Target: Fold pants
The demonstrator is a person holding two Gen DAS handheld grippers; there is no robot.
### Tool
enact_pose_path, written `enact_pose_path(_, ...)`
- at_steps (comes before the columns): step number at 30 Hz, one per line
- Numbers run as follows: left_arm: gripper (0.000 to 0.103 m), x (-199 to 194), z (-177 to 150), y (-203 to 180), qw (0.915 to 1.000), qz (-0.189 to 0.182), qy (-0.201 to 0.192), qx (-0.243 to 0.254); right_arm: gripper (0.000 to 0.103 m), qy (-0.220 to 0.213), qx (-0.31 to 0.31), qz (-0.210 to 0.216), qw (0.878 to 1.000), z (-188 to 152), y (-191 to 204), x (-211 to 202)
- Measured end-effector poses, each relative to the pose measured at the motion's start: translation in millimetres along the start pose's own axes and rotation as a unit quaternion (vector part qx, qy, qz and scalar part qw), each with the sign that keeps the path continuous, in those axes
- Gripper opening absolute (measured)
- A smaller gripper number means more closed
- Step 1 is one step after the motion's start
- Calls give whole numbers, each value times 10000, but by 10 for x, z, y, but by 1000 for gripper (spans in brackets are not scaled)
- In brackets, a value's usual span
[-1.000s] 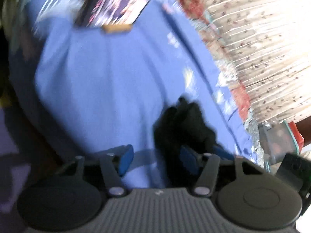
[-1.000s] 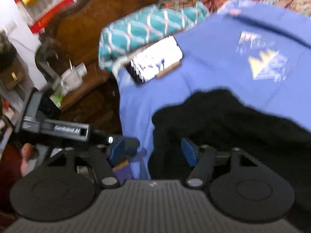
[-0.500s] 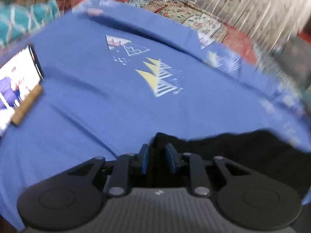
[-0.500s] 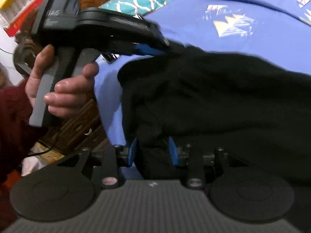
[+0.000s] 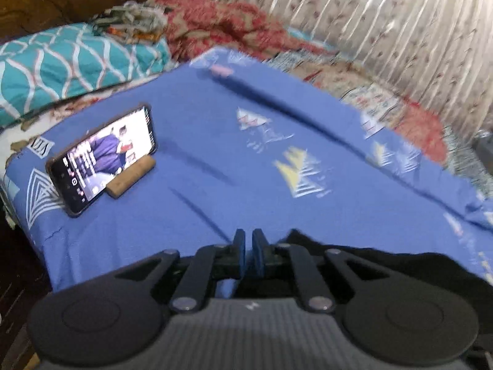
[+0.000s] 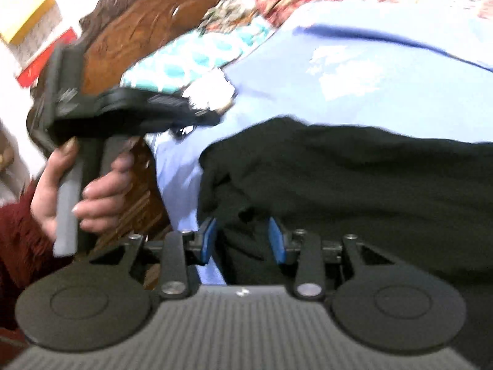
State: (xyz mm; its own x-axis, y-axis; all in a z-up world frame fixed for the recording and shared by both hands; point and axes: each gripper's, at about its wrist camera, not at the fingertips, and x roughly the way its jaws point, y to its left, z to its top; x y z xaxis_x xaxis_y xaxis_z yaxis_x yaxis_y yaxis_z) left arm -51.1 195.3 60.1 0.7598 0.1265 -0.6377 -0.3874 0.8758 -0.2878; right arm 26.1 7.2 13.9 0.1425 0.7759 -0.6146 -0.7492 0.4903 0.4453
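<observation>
Black pants (image 6: 354, 178) lie bunched on a blue bedsheet (image 6: 369, 86). My right gripper (image 6: 243, 237) is at their near edge, its blue pads shut on a fold of the black cloth. A hand (image 6: 92, 185) holds my left gripper (image 6: 212, 119) up at the left, its tip a little apart from the pants' left corner. In the left wrist view the left gripper (image 5: 248, 240) is shut, pads almost touching and no cloth visible between them. The pants (image 5: 416, 265) lie just to its right, partly under its frame.
A phone (image 5: 101, 160) with a lit screen leans on a wooden stand (image 5: 131, 177) at the sheet's left. Behind it lie a teal patterned pillow (image 5: 71, 67) and a red blanket (image 5: 222, 27). A curtain (image 5: 385, 24) hangs at the right. A carved wooden headboard (image 6: 138, 40) borders the bed's left.
The left jaws went from open beside the black cloth to shut, and that gripper rose and rolled. The right jaws narrowed onto the pants' near edge.
</observation>
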Motion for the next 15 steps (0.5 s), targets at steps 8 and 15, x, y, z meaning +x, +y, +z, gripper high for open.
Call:
enact_pose_path(8, 11, -41, -234, -612, 9920, -976, 440, 666, 41, -543, 835, -589, 9933, -234, -398, -503)
enact_pose_path(15, 11, 352, -515, -834, 9841, -697, 1282, 1013, 41, -746, 1442, -1085, 9808, -431, -722, -791)
